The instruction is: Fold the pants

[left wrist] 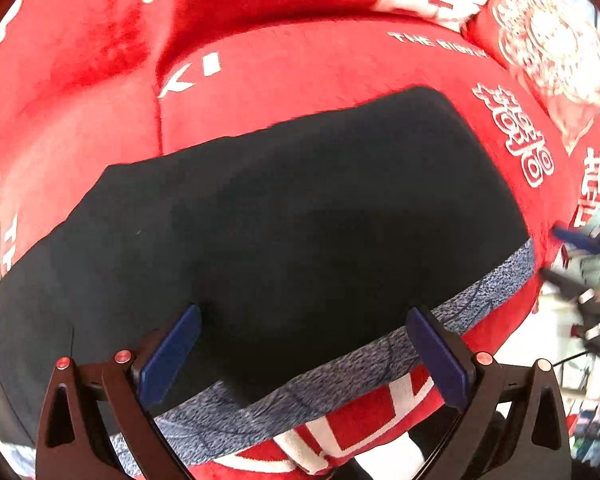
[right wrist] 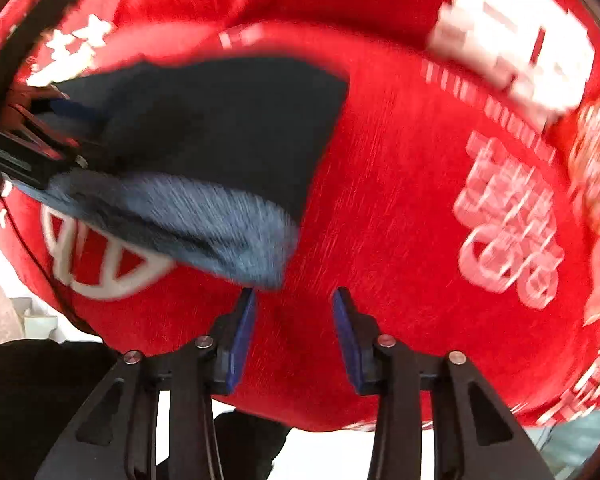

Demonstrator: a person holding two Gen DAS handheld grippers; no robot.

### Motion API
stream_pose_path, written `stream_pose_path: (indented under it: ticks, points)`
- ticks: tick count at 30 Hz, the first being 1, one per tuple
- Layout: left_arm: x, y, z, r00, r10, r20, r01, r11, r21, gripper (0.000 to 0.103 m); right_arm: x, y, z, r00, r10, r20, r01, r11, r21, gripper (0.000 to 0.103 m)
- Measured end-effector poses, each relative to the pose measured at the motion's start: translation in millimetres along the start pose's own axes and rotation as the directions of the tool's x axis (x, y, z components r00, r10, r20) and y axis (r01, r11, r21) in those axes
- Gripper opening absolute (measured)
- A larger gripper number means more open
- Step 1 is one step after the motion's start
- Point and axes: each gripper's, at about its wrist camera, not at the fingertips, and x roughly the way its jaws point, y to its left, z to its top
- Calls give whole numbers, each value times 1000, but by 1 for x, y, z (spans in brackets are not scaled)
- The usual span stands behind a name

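Surface: your pants lie on a red cover (left wrist: 300, 68) printed with white characters; whether it drapes a bed or a sofa you cannot tell from here.
Left hand-held gripper (left wrist: 304, 356): your jaws stand wide, nothing pressed between the pads; they straddle the near edge of the cloth from above.
Pants (left wrist: 292, 208): dark cloth, folded into a broad slab with its long axis running left to right across your left view; the grey-blue waistband (left wrist: 380, 360) runs along the near edge, straight under your left jaws.
Right hand-held gripper (right wrist: 294, 336): your jaws are partly parted and empty, over bare red cover; the picture is motion-blurred.
Relation that matters: in your right view the pants (right wrist: 220, 128) lie up and to the left, the waistband corner (right wrist: 236, 240) just beside your left pad.
Nearer hand: your left, judged; it is already above the waistband, while your right must shift left to meet the cloth.
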Motion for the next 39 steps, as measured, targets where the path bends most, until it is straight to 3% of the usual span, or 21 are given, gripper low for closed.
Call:
stream_pose_path:
  ticks: [2, 3, 5, 7, 10, 11, 13, 14, 15, 17, 19, 20, 23, 27, 29, 31, 35, 38, 39]
  points:
    - [17, 11, -8, 997, 34, -69, -37, 999, -35, 103, -8, 8, 28, 996, 21, 87, -21, 1000, 0, 60]
    - [22, 16, -11, 997, 15, -81, -20, 998, -62, 103, -4, 12, 38, 994, 43, 100, -43, 999, 3, 67]
    - [23, 32, -16, 995, -53, -81, 40, 987, -156, 103, 15, 21, 53, 991, 112, 70, -113, 994, 2, 67]
    - [18, 36, -17, 997, -36, -71, 25, 989, -147, 103, 49, 31, 46, 992, 104, -67, -105, 994, -8, 67]
    - [3, 40, -22, 999, 9, -47, -14, 994, -108, 103, 42, 38, 50, 992, 86, -96, -93, 993, -77, 68]
    - [-4, 46, -23, 999, -10, -35, 5, 992, -123, 103, 34, 39, 56, 991, 103, -87, -109, 991, -72, 68]
    - [-6, 58, -24, 999, -37, -37, 31, 986, -164, 103, 18, 43, 78, 994, 105, 6, -104, 990, -90, 69]
    - [-4, 63, -24, 998, -38, -47, 30, 984, -176, 103, 17, 50, 87, 995, 96, 31, -92, 990, -104, 73]
    - [0, 62, -26, 998, -40, -56, 29, 983, -183, 103, 27, 58, 100, 997, 77, 27, -73, 991, -112, 86]
    - [-7, 69, -28, 997, -46, -61, 34, 981, -190, 103, 62, 70, 109, 997, 28, -72, -36, 991, -126, 89]
    - [-24, 77, -31, 998, -4, -57, -7, 983, -186, 103, 104, 73, 111, 972, 2, -234, -30, 993, -116, 91]
    - [-33, 83, -35, 999, 15, -44, -24, 981, -193, 103, 97, 69, 116, 979, 16, -203, -33, 996, -79, 91]
    - [-62, 120, -59, 998, 57, -20, -60, 956, -287, 103, 59, 73, 131, 991, 46, -123, -49, 998, -26, 91]
    - [-83, 173, -101, 993, 112, -29, -113, 886, -450, 103, 22, 122, 132, 992, 117, -43, -123, 980, -158, 91]
    - [-88, 193, -117, 987, 149, -51, -154, 846, -510, 103, 17, 159, 135, 977, 211, -13, -208, 947, -246, 91]
    - [-92, 196, -121, 981, 183, -60, -186, 828, -529, 103, 32, 194, 141, 959, 283, -8, -268, 899, -347, 90]
    - [-103, 204, -133, 968, 237, -82, -243, 807, -538, 103, 79, 219, 144, 916, 388, -97, -395, 837, -380, 81]
    - [-108, 214, -141, 951, 286, -116, -302, 790, -534, 103, 133, 230, 137, 909, 316, -272, -405, 822, -401, 81]
    - [-109, 211, -140, 947, 298, -121, -316, 788, -528, 103, 135, 231, 135, 911, 333, -244, -408, 810, -421, 84]
